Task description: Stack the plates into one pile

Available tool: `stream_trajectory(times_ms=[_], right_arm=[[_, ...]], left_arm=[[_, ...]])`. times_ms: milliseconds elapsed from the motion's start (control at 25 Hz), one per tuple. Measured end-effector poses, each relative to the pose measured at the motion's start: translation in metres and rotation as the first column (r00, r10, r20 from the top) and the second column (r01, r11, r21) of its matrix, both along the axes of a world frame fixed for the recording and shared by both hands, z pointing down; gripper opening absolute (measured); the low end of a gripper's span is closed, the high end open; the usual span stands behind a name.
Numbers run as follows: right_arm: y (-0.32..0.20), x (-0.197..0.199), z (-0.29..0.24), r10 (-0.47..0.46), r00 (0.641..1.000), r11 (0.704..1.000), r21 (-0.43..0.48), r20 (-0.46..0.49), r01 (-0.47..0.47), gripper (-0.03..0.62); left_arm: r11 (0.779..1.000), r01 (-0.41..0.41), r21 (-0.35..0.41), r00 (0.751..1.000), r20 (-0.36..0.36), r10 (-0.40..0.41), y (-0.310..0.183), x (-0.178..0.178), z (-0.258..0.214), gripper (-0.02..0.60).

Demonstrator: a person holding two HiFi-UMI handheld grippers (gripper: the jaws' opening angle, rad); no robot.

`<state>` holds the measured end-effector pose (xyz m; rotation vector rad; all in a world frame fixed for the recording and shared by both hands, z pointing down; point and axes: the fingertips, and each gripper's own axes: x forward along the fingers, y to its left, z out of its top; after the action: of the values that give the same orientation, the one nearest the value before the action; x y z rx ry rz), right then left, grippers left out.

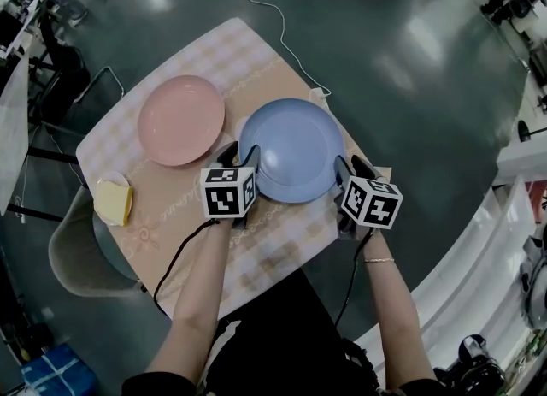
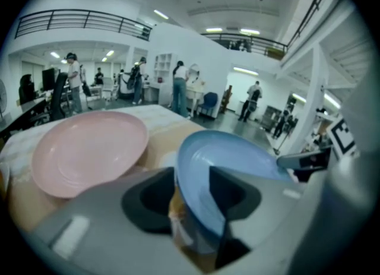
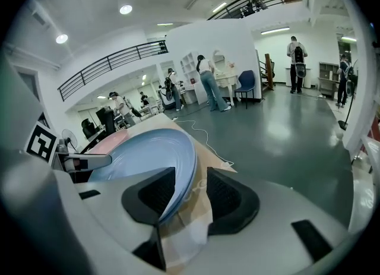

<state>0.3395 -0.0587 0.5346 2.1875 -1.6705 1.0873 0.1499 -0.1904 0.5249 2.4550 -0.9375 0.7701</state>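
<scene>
A blue plate [image 1: 291,148] lies on the checked tablecloth [image 1: 224,54] near the table's right side. To its left lies a pink plate [image 1: 181,119], apart from it. My left gripper [image 1: 242,156] stands at the blue plate's left rim. In the left gripper view the blue plate's [image 2: 237,155] rim runs between the wide jaws of that gripper [image 2: 190,195], and the pink plate [image 2: 89,149] lies beyond. My right gripper [image 1: 350,166] is at the right rim. In the right gripper view the blue plate's [image 3: 142,155] rim leans on the left jaw of that gripper [image 3: 187,195], with a gap to the other.
A yellow object [image 1: 113,200] rests on a grey chair [image 1: 75,253] at the table's left edge. A white cable [image 1: 273,11] snakes over the dark floor beyond the table. The table's right corner [image 1: 380,172] is just past my right gripper.
</scene>
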Motion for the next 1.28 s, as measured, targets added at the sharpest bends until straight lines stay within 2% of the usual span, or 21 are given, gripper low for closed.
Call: stream_trajectory(times_ms=[240, 480, 720, 960, 1280], right_arm=[[-0.01, -0.003, 0.009, -0.034, 0.999, 0.999, -0.025, 0.017, 0.034, 0.152], [-0.016, -0.01, 0.018, -0.064, 0.998, 0.997, -0.046, 0.027, 0.065, 0.136], [-0.015, -0.007, 0.02, -0.05, 0.999, 0.997, -0.059, 0.014, 0.05, 0.091], [-0.007, -0.009, 0.012, -0.03, 0.999, 0.997, -0.065, 0.016, 0.031, 0.106], [-0.017, -0.027, -0.015, -0.079, 0.996, 0.996, -0.044, 0.035, 0.08, 0.103]], left_arm=[[0.997, 0.04, -0.068, 0.999, -0.031, -0.042, -0.003, 0.001, 0.012, 0.174], [0.992, 0.07, -0.101, 0.997, -0.037, -0.074, -0.005, 0.0, 0.019, 0.14], [0.991, 0.083, -0.102, 0.996, -0.031, -0.087, -0.007, -0.002, 0.021, 0.103], [0.994, 0.069, -0.08, 0.997, -0.038, -0.073, -0.002, -0.002, 0.006, 0.091], [0.991, 0.115, -0.064, 0.993, -0.035, -0.117, -0.004, -0.025, -0.021, 0.091]])
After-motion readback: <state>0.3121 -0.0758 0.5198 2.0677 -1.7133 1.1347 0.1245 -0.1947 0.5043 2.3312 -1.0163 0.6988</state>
